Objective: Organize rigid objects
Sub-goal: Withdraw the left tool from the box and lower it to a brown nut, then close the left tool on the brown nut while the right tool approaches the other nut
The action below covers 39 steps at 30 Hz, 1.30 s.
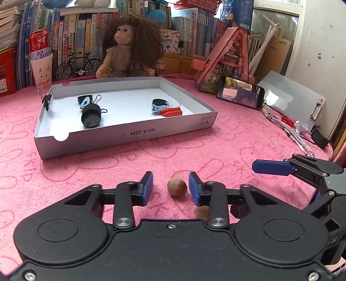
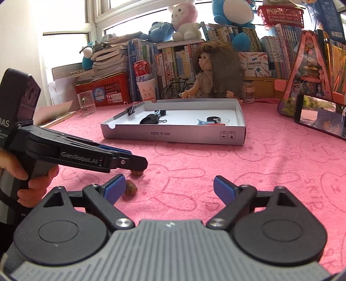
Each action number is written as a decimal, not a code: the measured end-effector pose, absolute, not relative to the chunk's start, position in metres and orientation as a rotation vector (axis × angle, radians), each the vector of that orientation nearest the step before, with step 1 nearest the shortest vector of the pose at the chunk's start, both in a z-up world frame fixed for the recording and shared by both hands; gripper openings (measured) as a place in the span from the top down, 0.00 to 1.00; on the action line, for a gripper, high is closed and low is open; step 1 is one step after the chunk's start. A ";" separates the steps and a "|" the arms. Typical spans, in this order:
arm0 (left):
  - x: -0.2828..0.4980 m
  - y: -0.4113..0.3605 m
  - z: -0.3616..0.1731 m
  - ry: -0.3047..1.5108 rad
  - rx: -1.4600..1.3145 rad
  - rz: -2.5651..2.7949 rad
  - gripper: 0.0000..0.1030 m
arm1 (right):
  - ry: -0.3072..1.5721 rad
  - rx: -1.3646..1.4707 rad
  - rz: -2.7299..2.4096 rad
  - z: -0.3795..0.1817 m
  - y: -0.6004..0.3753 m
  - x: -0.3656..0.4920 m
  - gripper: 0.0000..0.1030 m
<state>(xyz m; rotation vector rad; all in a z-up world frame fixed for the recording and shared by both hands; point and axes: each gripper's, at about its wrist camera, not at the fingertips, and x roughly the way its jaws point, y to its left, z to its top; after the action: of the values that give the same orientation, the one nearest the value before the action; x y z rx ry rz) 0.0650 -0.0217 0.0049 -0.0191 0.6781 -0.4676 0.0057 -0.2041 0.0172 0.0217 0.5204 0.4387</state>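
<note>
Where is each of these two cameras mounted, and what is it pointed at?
Left wrist view: sits on the left gripper, looking along its fingers at a nut between them; the right gripper's blue finger shows.
Right wrist view: sits on the right gripper, facing the pink tablecloth; the left gripper and the hand holding it show.
Shared: white box, doll.

A lived-in home room, likely a child's study corner. Ahead of the grippers, packed books (image 2: 179,58) line the far wall, with plush toys (image 2: 183,19) on top. A doll (image 1: 127,47) sits before them on a table under a pink bunny-print cloth (image 1: 216,151). A window (image 2: 64,54) stands far left.
</note>
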 end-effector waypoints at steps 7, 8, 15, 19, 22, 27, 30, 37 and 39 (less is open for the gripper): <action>0.059 -0.022 0.012 0.630 0.001 -0.449 0.84 | 0.527 -0.022 0.476 0.014 -0.183 0.005 0.12; 0.060 -0.020 0.013 0.629 -0.002 -0.442 0.84 | 0.530 -0.023 0.479 0.014 -0.182 0.006 0.14; 0.063 -0.009 0.014 0.627 -0.020 -0.396 0.83 | 0.564 -0.041 0.513 0.011 -0.170 0.005 0.53; 0.063 -0.005 0.014 0.625 -0.027 -0.385 0.83 | 0.559 -0.034 0.499 0.012 -0.170 0.005 0.69; 0.062 -0.004 0.014 0.622 -0.031 -0.381 0.84 | 0.548 -0.039 0.473 0.013 -0.170 0.005 0.74; 0.063 -0.003 0.013 0.624 -0.039 -0.365 0.84 | 0.546 -0.032 0.434 0.014 -0.174 0.008 0.77; 0.063 -0.001 0.012 0.626 -0.040 -0.359 0.84 | 0.543 -0.030 0.418 0.014 -0.176 0.009 0.78; 0.061 0.000 0.011 0.624 -0.037 -0.349 0.84 | 0.540 -0.021 0.390 0.015 -0.179 0.012 0.79; 0.060 0.000 0.010 0.623 -0.031 -0.347 0.83 | 0.538 -0.020 0.384 0.014 -0.180 0.013 0.79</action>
<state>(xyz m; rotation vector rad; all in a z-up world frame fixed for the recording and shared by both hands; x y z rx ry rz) 0.0602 0.0000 0.0104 -0.0311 0.6233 -0.3473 0.0128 -0.1799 0.0145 -0.0198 0.5381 0.3841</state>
